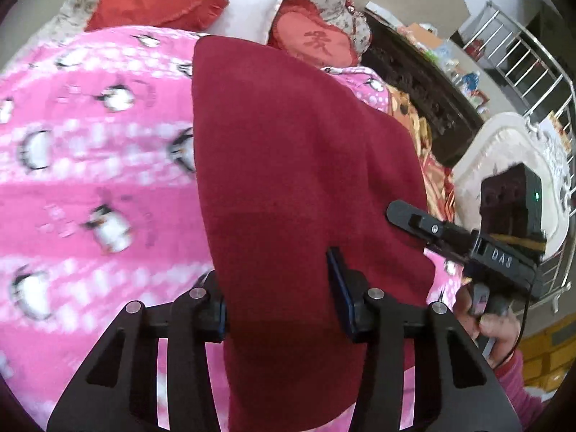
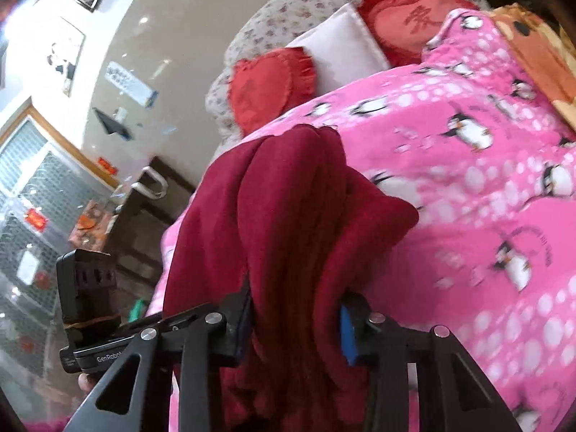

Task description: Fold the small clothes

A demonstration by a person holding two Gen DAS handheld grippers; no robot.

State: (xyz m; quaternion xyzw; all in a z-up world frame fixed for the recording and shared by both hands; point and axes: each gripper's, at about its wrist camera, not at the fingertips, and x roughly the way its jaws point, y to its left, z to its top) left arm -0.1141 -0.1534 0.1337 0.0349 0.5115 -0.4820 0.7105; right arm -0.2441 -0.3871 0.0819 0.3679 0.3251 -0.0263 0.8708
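Gripping a dark red garment [image 1: 288,165] at its near edge, both grippers held it above a pink penguin-print blanket [image 1: 90,180].

Seen from the left wrist, the left gripper [image 1: 277,298] had its jaws closed on the cloth, which ran away from the fingers towards the far pillows [image 1: 248,7], its long axis pointing away from the person. The right gripper [image 2: 295,320] likewise pinched a bunched fold of the same garment, the fabric rising in ridges between its blue pads [image 2: 347,334]. In the left view the right gripper sat just to the right, level with the cloth's right edge. Both hands looked equally near; any fold would likely carry the near edge towards the far end.
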